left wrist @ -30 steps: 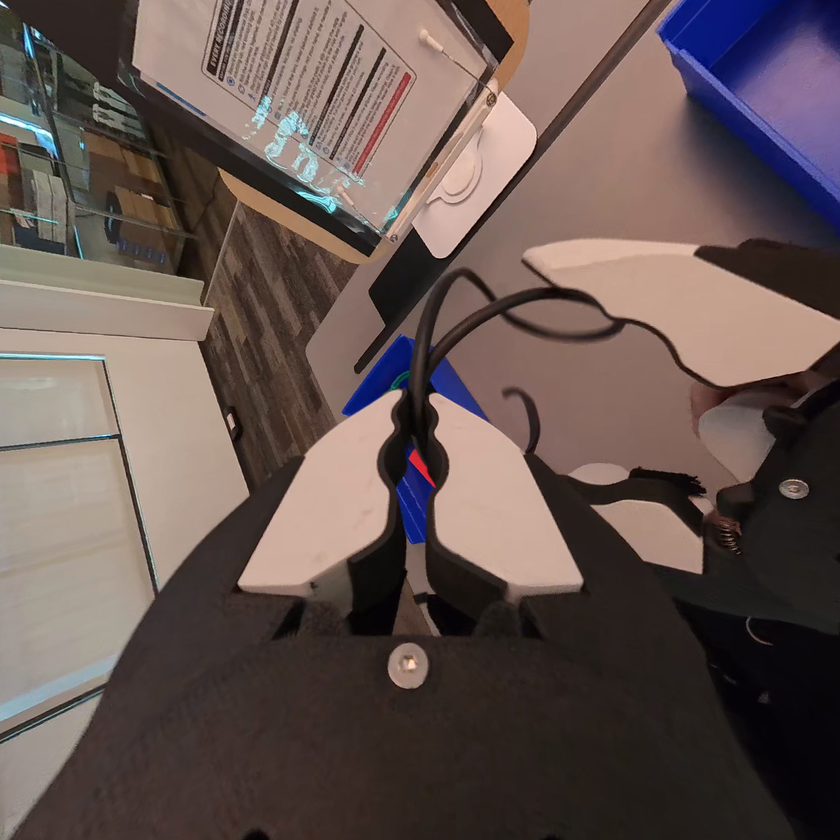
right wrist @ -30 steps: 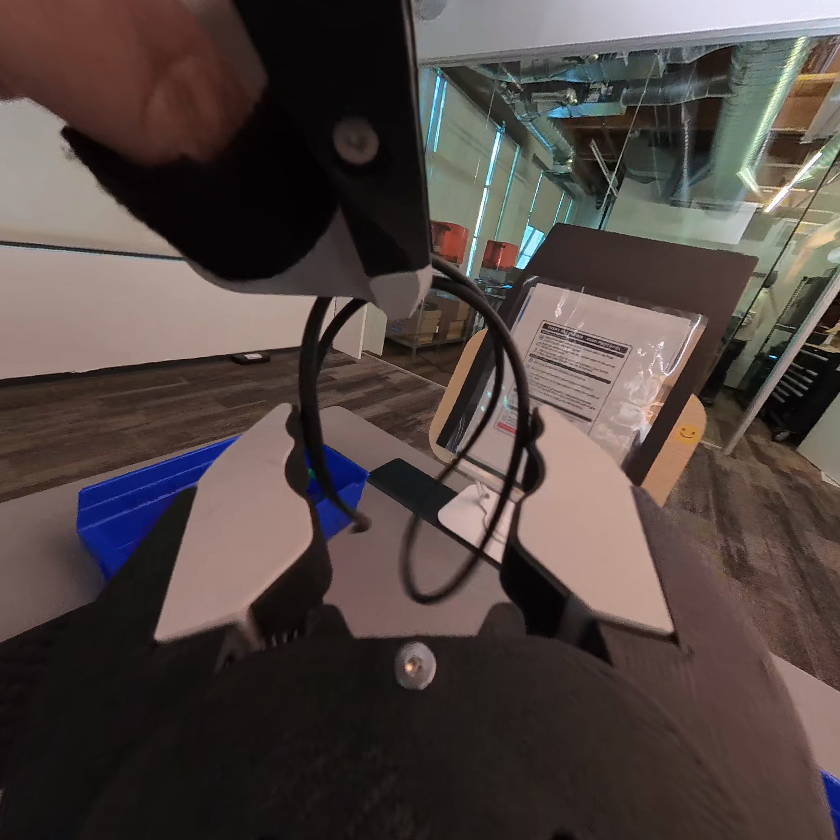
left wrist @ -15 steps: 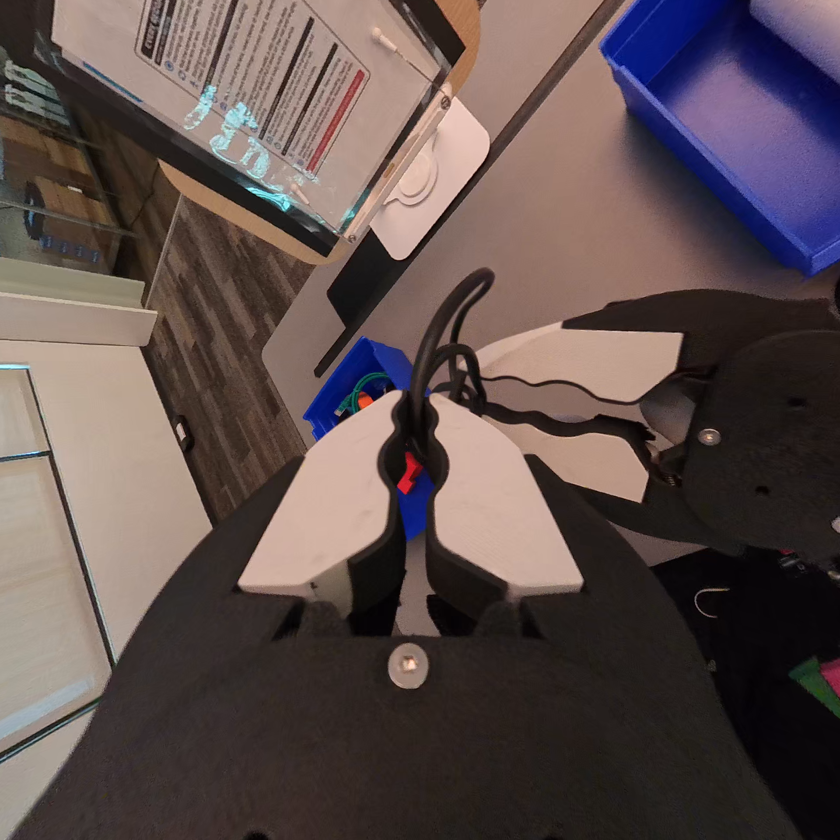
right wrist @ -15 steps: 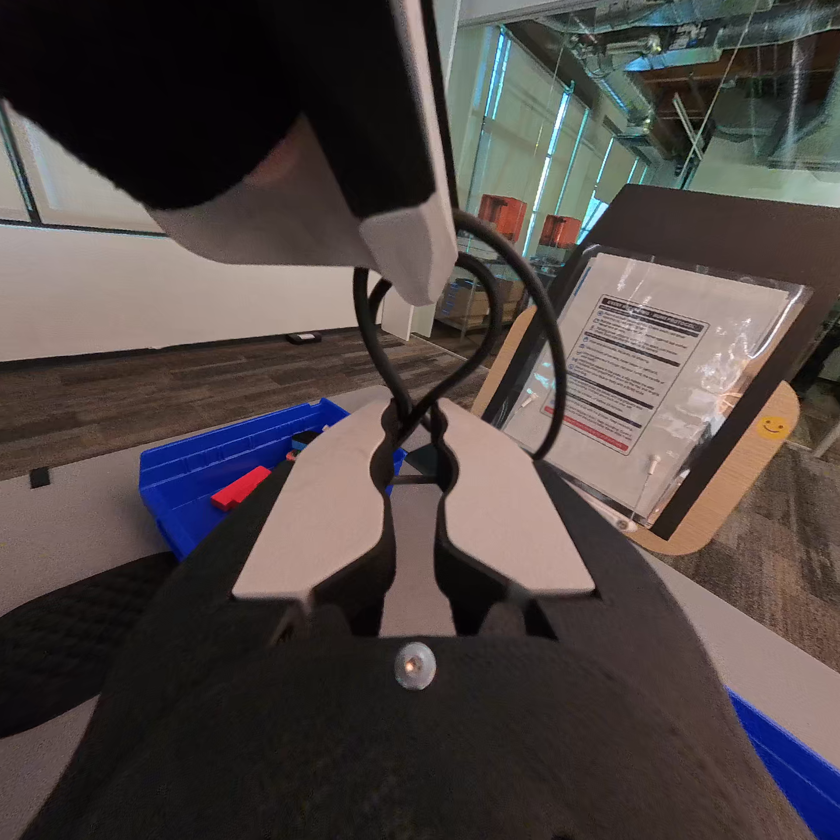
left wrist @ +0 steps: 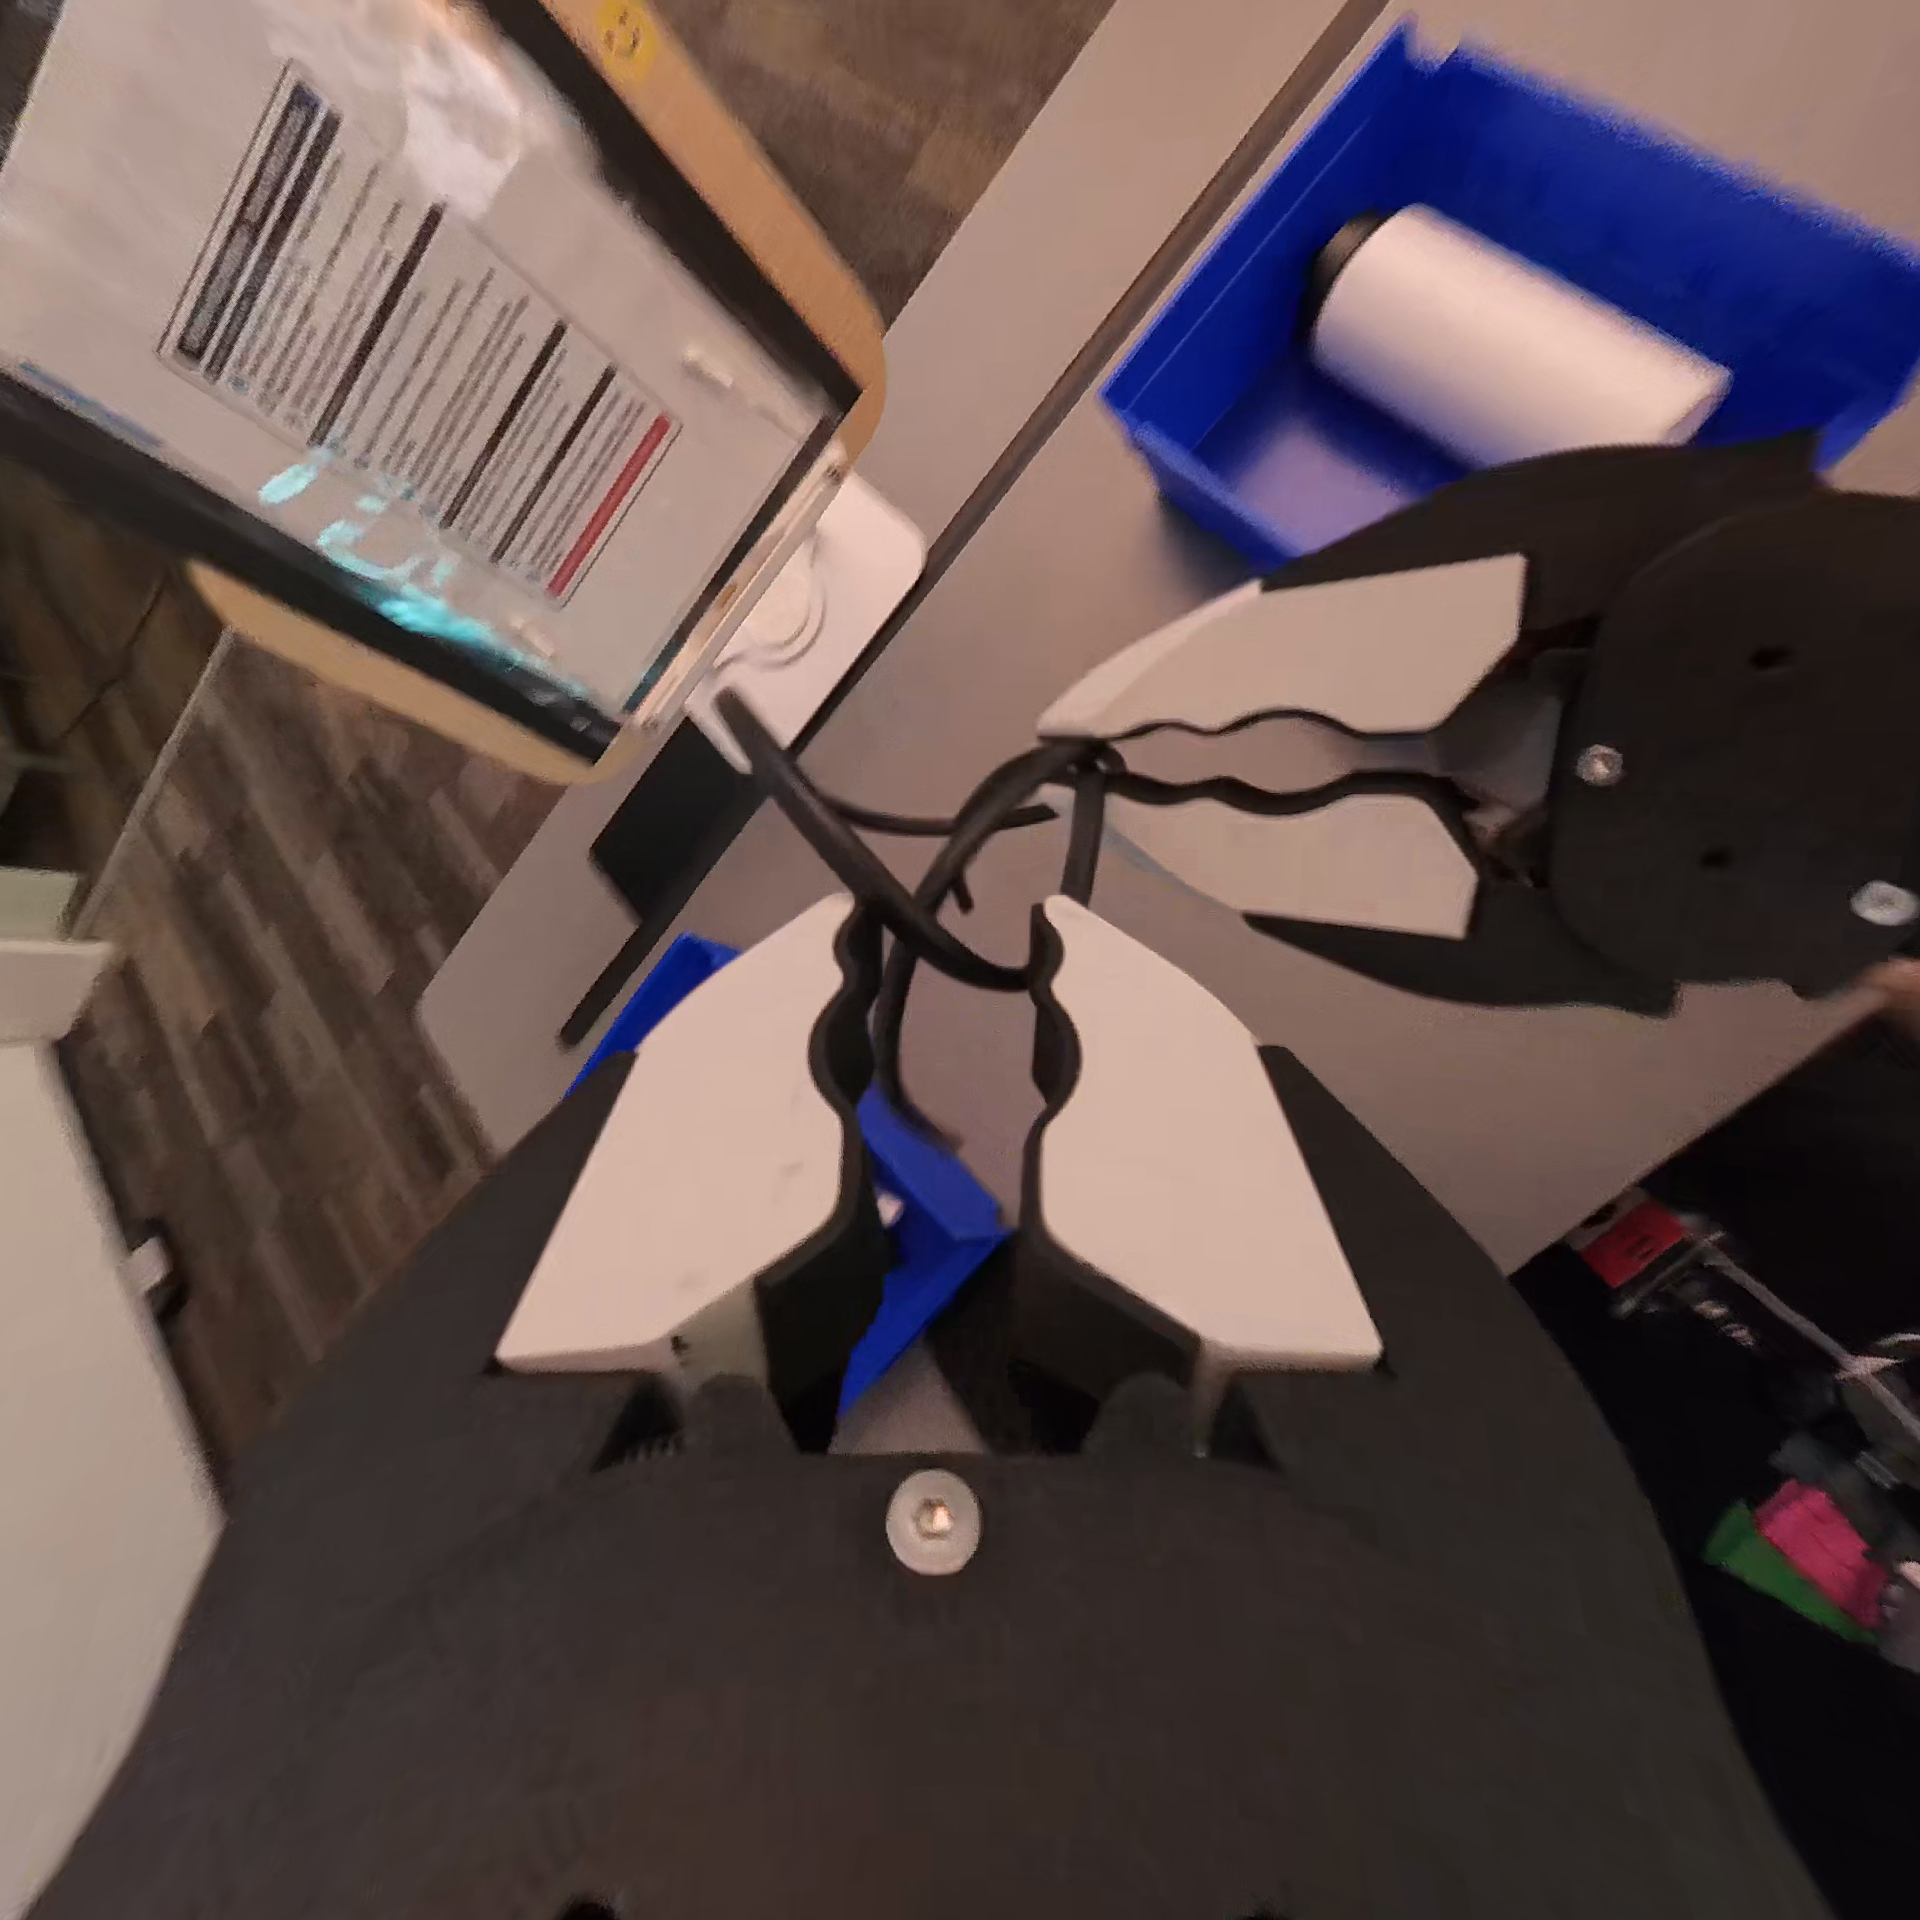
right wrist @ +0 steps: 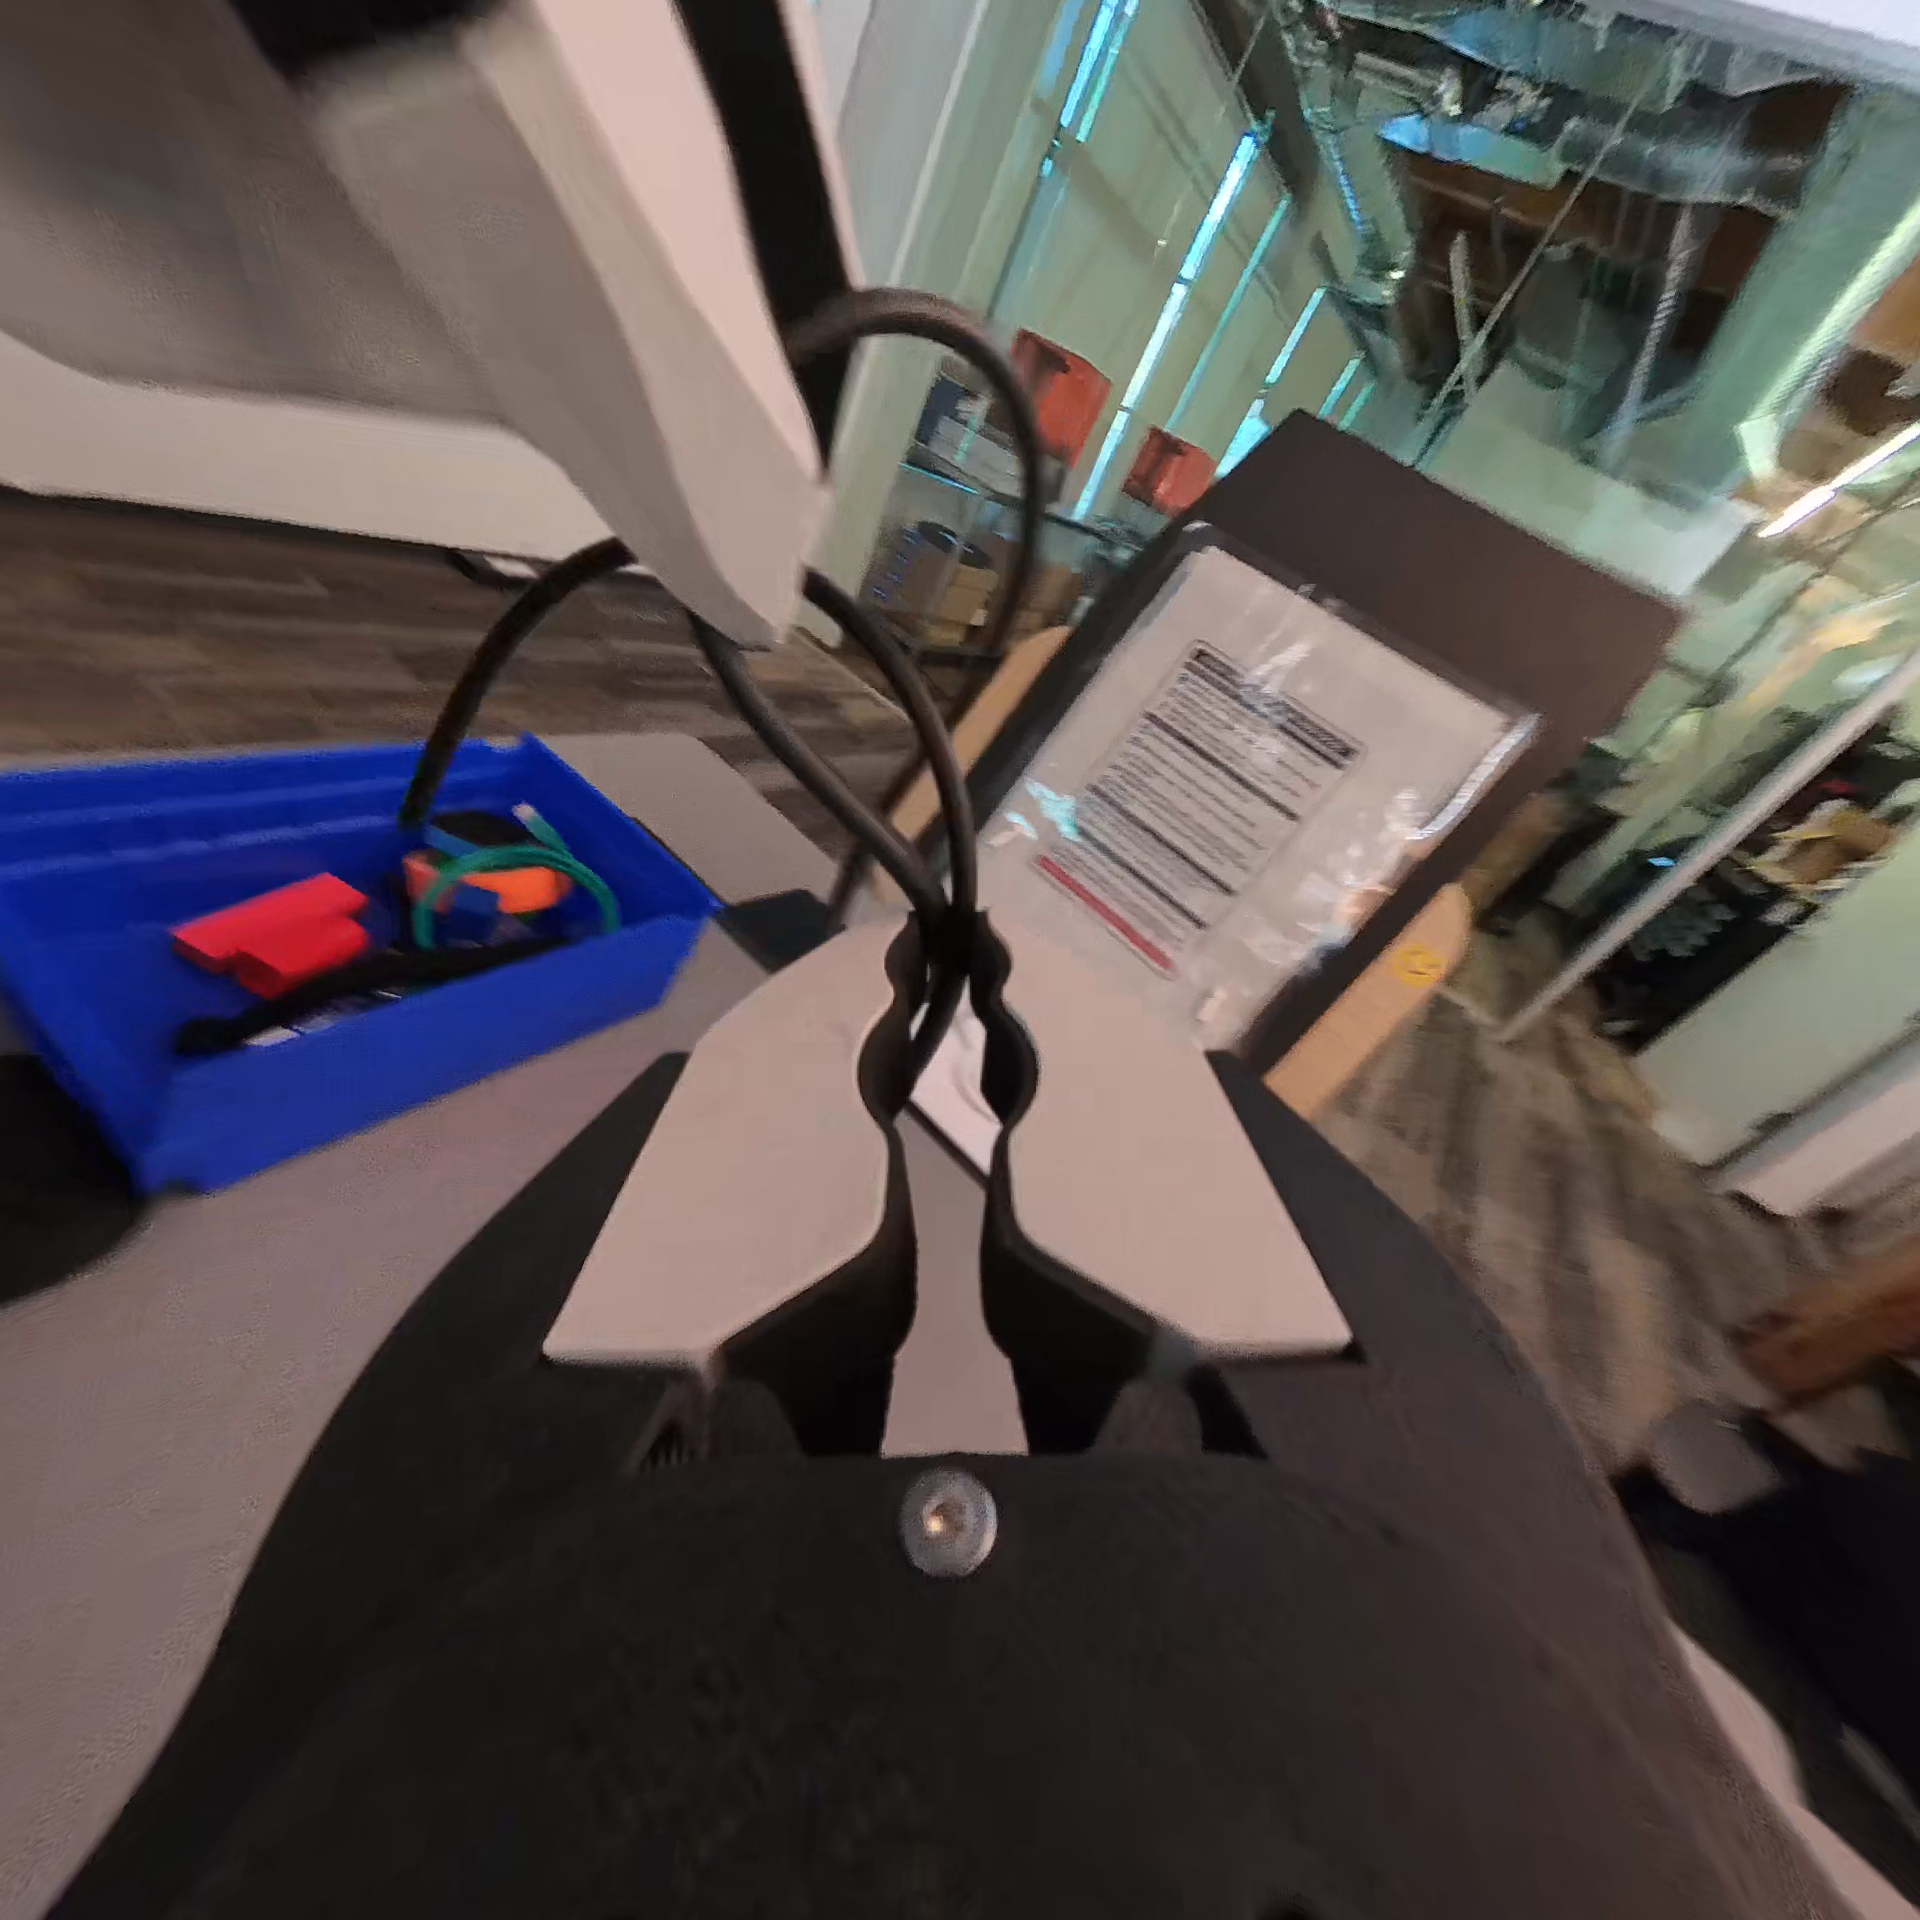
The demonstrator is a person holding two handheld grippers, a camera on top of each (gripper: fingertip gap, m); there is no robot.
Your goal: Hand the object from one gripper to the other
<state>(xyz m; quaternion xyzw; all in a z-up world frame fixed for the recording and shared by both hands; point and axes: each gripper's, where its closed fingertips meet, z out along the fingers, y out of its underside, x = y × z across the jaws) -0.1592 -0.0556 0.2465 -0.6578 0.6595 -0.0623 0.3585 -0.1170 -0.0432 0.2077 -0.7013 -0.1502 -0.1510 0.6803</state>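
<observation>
Right gripper (right wrist: 943, 971) clenched on the black cable (right wrist: 940, 790) above the tabletop (left wrist: 1049, 582), left gripper (left wrist: 945, 930) released with a loop lying between its fingers (left wrist: 717, 1132), so pulling away crooked could snag and yank it loose.

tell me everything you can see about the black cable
The cable is thin, black and rubbery-looking, bent into several loose loops in the air above the grey table. The right gripper is shut on a bunch of its strands. The left gripper is open, with loops passing between its fingers; whether they touch is unclear. One free end sticks out toward the stand. No plugs are visible.
</observation>
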